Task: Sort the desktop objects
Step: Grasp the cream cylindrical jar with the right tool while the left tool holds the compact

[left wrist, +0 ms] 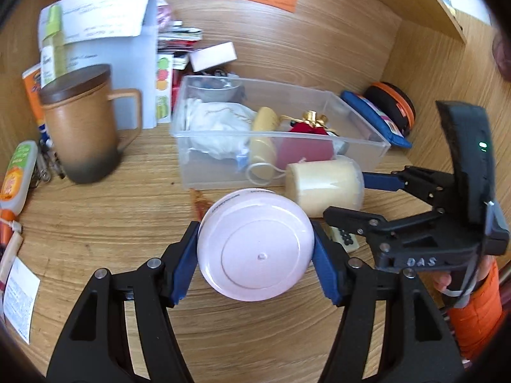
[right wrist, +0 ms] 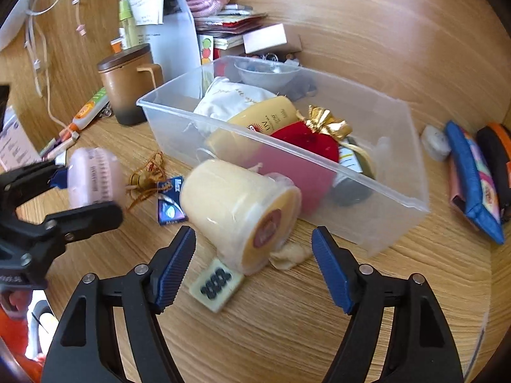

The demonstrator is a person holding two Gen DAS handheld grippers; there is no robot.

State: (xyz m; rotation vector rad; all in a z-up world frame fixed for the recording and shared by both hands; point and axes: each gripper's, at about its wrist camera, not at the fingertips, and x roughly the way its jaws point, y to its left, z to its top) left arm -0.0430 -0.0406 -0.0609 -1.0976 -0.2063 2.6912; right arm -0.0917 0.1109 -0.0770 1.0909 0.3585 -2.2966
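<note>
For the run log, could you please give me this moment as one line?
left gripper: shut on pink jar | right gripper: open, near cream roll | clear bin: behind roll

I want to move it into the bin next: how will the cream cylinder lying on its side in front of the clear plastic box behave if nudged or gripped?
The cream cylinder lies on its round side, so a nudge would probably roll it. Its clear film wrap looks smooth, perhaps slippery for the right gripper. It seems stiff enough to grip.
</note>
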